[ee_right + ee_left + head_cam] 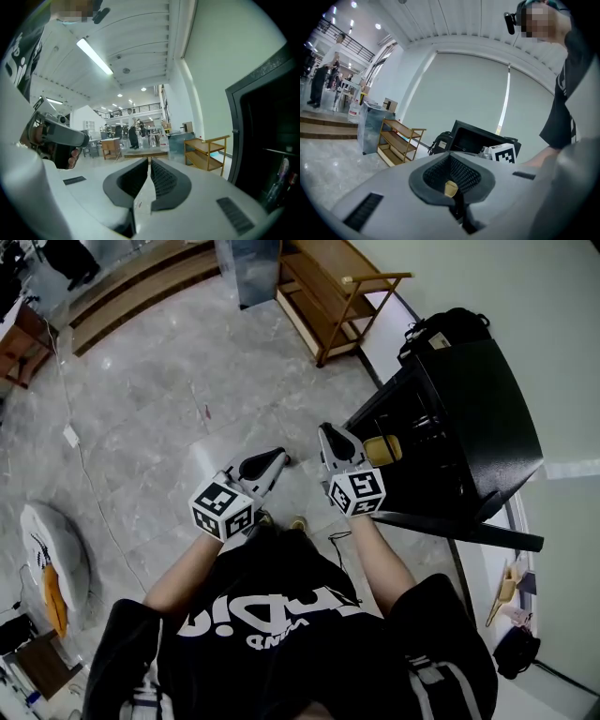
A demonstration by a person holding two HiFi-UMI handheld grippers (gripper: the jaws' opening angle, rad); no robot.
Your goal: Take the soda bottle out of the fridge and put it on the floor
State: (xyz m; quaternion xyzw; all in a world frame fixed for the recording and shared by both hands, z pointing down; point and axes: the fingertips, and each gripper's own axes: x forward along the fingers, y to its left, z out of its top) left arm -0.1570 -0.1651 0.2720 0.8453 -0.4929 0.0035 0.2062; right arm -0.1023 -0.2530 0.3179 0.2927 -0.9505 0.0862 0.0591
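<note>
Standing on the grey marble floor (159,418), the person (281,634) holds the left gripper (276,459) clenched, jaws together on nothing. Beside it, the right gripper (330,435) is likewise closed and empty. Just right of that, the soda bottle (382,448) sits inside the open black fridge (487,418).

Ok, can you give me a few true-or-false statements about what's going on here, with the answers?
1. The fridge is open. True.
2. The right tool has its jaws wide apart. False: they are together, with nothing between them.
3. A wooden rack stands beyond the fridge. True.
4. The floor is carpeted. False: it is glossy stone tile.
</note>
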